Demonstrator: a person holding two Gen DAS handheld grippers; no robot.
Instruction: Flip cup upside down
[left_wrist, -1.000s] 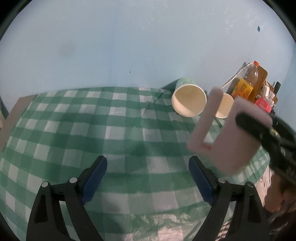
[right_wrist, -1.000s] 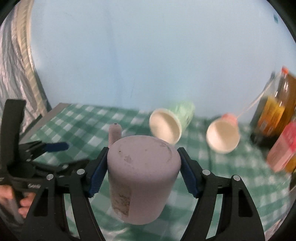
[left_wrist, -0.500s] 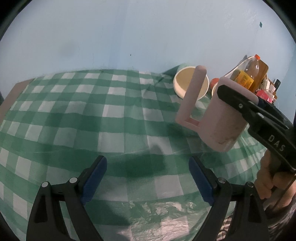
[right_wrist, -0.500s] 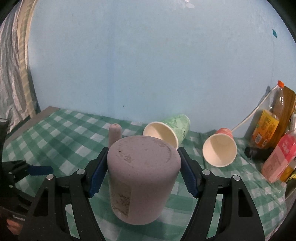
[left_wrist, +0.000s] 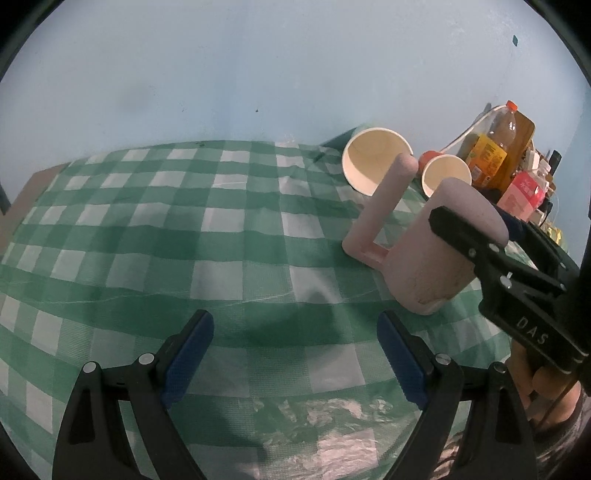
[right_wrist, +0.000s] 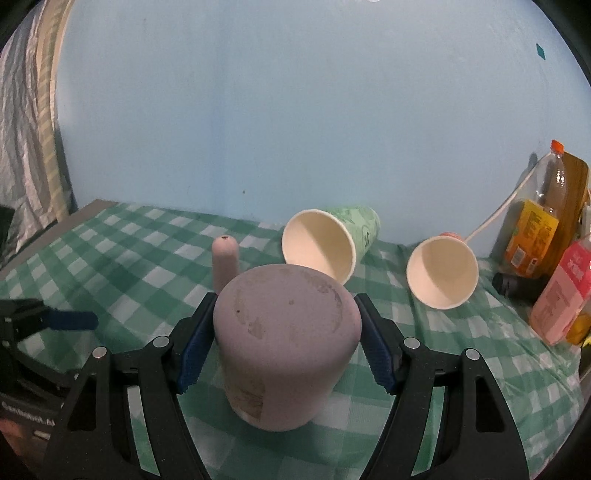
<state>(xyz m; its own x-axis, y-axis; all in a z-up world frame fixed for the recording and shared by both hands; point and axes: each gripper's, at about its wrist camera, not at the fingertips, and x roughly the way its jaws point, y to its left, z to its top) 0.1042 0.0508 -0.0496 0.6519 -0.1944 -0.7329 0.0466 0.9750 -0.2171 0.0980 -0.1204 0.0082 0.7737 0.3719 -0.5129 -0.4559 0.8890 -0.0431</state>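
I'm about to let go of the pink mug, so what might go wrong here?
The pink mug is base-up but looks tilted in the right tool; released now, it may tip onto its handle. The green paper cup lies close behind and could get knocked. The wrinkled tablecloth offers uneven footing.

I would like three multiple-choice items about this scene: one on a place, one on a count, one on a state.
1. Where is the mug?
A. between the right gripper's fingers
B. inside a paper cup
C. beside the bottles

2. How many paper cups lie on their sides?
A. one
B. two
C. four

3. How is the left gripper?
A. shut on the mug
B. shut on a cup
C. open

Key:
1 A, both blue pads press its sides.
2 B, the green cup and the smaller cup show their mouths.
3 C, only cloth lies between its fingers.
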